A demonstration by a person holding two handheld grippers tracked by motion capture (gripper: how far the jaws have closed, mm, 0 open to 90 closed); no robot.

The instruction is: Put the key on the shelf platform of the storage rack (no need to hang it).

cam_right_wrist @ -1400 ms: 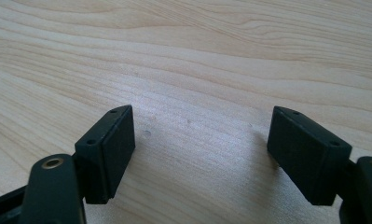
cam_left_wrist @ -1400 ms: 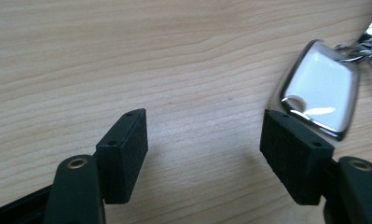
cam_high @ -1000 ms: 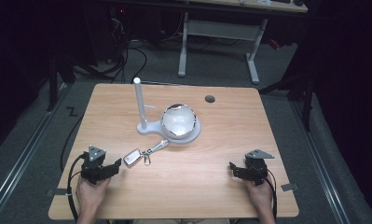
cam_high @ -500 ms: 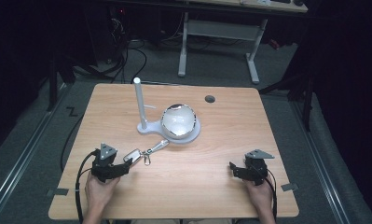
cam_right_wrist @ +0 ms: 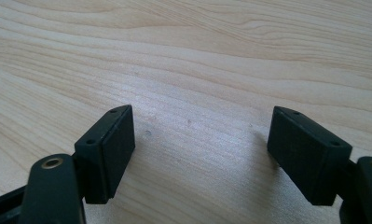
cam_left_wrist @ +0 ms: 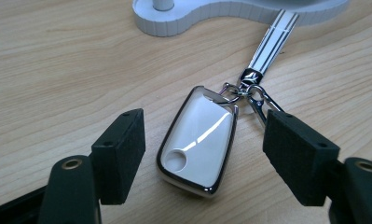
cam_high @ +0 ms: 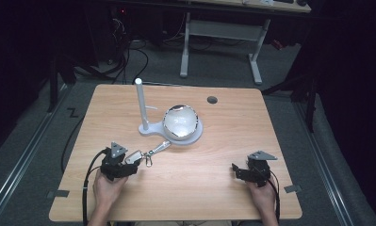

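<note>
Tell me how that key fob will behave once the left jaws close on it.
The key fob looks glossy with rounded chrome edges, so it may slip between the pads. Its strap and clip will probably dangle loosely. It seems small and light.

I'm looking down on a light wooden table (cam_high: 214,155) with a dark round grommet hole (cam_high: 212,100) near its far edge. A white stand (cam_high: 150,128) with an upright post sits a bit nearer than that hole, a shiny dome on its base. Just beside the stand's near side lies a white key fob (cam_left_wrist: 197,139), its striped strap (cam_left_wrist: 272,42) touching the base.
</note>
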